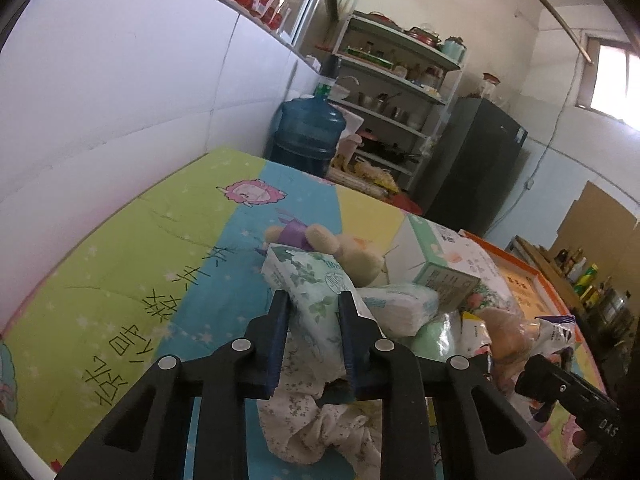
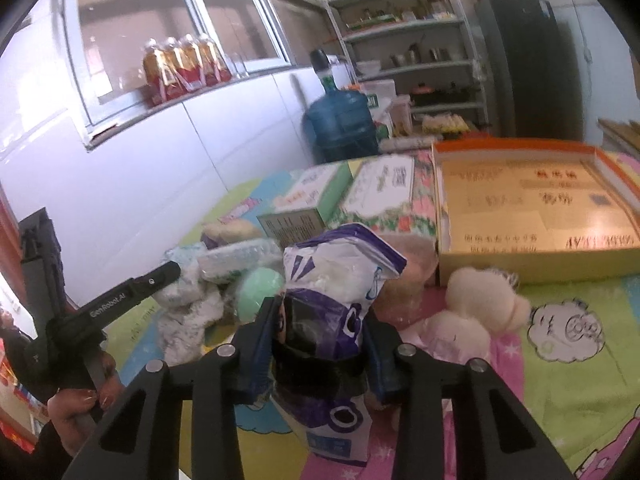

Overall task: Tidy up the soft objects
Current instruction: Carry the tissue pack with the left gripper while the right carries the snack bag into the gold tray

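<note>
My left gripper (image 1: 314, 300) is shut on a green leaf-print tissue pack (image 1: 308, 280), held over a floral cloth (image 1: 320, 420). Past it lie a beige plush toy (image 1: 352, 248), a white tissue pack (image 1: 400, 306) and a green-white box (image 1: 436, 260). My right gripper (image 2: 316, 312) is shut on a purple-white plastic bag (image 2: 340, 276), lifted above the mat. A pale green soft ball (image 2: 258, 286) and a cream plush toy (image 2: 480, 300) lie beside it. The left gripper's body (image 2: 120, 300) shows in the right wrist view.
An open orange cardboard box (image 2: 532, 204) sits at the far right of the cartoon mat (image 1: 120, 260). A flowered tissue box (image 2: 384, 196) stands before it. A blue water jug (image 1: 306, 132), metal shelves (image 1: 396, 92) and a dark fridge (image 1: 476, 164) stand behind.
</note>
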`<state>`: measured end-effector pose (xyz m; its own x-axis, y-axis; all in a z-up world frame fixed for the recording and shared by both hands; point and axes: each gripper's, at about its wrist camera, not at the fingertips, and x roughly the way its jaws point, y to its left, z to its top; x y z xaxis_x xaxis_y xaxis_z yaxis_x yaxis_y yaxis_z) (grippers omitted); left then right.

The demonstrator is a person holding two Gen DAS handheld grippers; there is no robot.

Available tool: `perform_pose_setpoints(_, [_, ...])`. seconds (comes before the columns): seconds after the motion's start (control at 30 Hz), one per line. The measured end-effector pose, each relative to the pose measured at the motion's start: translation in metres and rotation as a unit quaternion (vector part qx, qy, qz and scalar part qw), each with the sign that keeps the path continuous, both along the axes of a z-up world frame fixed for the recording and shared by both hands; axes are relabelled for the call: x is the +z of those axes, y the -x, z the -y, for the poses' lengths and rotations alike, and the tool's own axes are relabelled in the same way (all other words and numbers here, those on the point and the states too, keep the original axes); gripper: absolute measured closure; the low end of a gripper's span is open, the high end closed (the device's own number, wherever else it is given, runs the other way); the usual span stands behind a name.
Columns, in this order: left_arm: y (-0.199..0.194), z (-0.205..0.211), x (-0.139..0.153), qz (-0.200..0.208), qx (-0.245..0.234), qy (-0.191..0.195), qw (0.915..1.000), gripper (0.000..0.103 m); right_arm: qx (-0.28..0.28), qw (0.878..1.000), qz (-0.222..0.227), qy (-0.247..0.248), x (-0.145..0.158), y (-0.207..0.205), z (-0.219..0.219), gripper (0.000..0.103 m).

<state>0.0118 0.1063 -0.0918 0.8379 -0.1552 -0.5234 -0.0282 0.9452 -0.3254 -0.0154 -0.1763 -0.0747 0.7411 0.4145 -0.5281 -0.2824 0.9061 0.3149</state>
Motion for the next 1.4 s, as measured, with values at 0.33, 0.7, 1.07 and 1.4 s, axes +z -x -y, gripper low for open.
perform_pose_setpoints(0.33, [0.017,0.006,0.027,0.039,-0.013,-0.003,0.9991,0.08,0.008,0.999,0.035,-0.011,0.019,0.012,0.004,0.066])
perform_pose_setpoints(0.7, [0.024,0.036,0.061,0.072,-0.059,-0.014,0.9956,0.08,-0.01,0.998,0.063,-0.025,0.038,0.02,0.029,0.066])
perform_pose_setpoints(1.07, [0.018,0.099,0.089,0.1,-0.135,-0.017,0.9856,0.08,-0.055,0.993,0.095,-0.046,0.061,0.025,0.078,0.066])
perform_pose_setpoints(1.4, [-0.005,0.177,0.101,0.093,-0.203,-0.017,0.9745,0.08,-0.118,0.986,0.111,-0.03,0.074,0.018,0.137,0.066])
